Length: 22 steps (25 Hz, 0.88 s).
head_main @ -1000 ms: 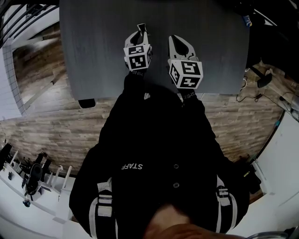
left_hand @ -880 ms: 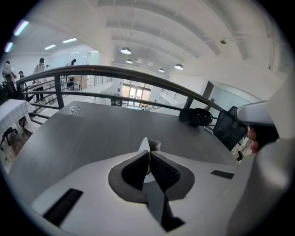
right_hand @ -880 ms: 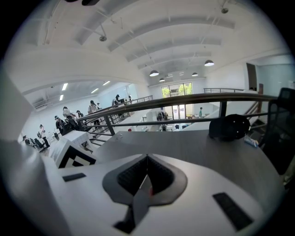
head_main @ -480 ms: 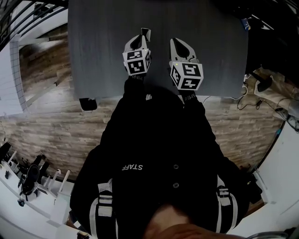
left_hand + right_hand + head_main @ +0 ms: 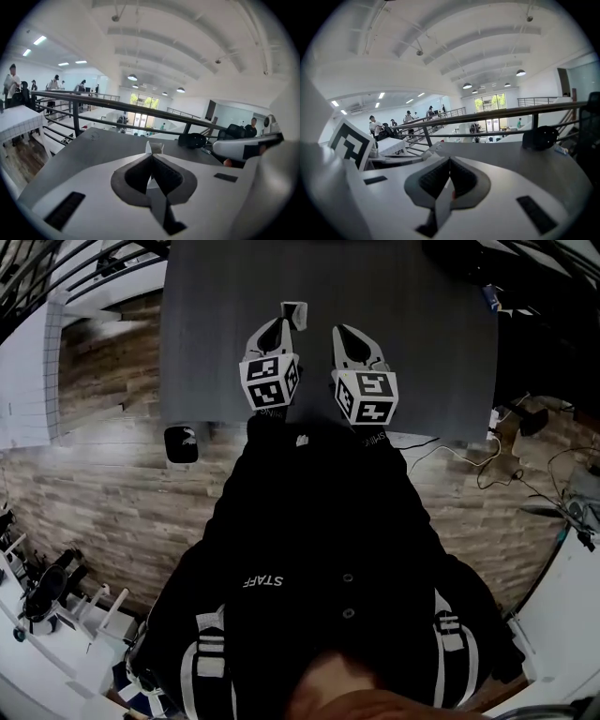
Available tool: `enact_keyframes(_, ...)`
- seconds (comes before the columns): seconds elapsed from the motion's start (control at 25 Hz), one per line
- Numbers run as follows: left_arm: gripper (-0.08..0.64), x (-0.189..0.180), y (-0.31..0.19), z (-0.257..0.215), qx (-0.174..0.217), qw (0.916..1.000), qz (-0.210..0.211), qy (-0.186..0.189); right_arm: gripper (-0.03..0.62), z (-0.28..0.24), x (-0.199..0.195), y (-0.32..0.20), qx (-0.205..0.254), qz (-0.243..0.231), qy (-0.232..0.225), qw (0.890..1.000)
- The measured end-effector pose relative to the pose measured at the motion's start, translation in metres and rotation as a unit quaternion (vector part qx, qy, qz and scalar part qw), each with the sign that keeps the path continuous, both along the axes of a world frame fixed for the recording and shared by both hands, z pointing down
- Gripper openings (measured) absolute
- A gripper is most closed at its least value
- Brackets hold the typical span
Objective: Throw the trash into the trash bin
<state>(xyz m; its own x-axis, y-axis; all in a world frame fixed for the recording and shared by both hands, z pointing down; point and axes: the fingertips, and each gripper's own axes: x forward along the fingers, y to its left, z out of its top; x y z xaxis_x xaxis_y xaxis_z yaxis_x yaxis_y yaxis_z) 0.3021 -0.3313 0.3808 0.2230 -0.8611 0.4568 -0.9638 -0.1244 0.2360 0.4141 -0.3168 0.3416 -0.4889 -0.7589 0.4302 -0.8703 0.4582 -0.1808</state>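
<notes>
We see left tongs (image 5: 282, 325) clamped on a paper scrap (image 5: 155, 147), right tongs (image 5: 344, 336) pressed together, both above the grey tabletop (image 5: 431, 352).

The person's two black-sleeved arms reach forward side by side, left arm (image 5: 265, 442) and right arm (image 5: 382, 454), each holding its gripper level and pointing ahead. The left gripper (image 5: 284, 326) has its jaws closed on a small white scrap (image 5: 155, 148). The right gripper (image 5: 348, 334), just beside it, has its jaws pressed together
</notes>
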Motion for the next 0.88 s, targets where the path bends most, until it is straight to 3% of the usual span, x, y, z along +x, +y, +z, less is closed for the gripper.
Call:
enact_keyframes(0.36, 0.005, -0.036, 0.069, -0.040, 0.036, 0.9972, -0.065, 0.004, 0.015, -0.021, -0.039, 0.047, 0.019, -0.069, -0.015, 0.997)
enact_keyframes(0.68, 0.005, -0.095, 0.117, -0.047, 0.036, 0.9901, -0.136, 0.001, 0.015, -0.028, -0.112, 0.079, 0.019, -0.155, -0.021, 0.987)
enact_keyframes(0.88, 0.005, -0.151, 0.151, -0.046, 0.041, 0.9805, -0.192, 0.006, 0.015, -0.025, -0.177, 0.106, 0.018, -0.217, -0.018, 0.976)
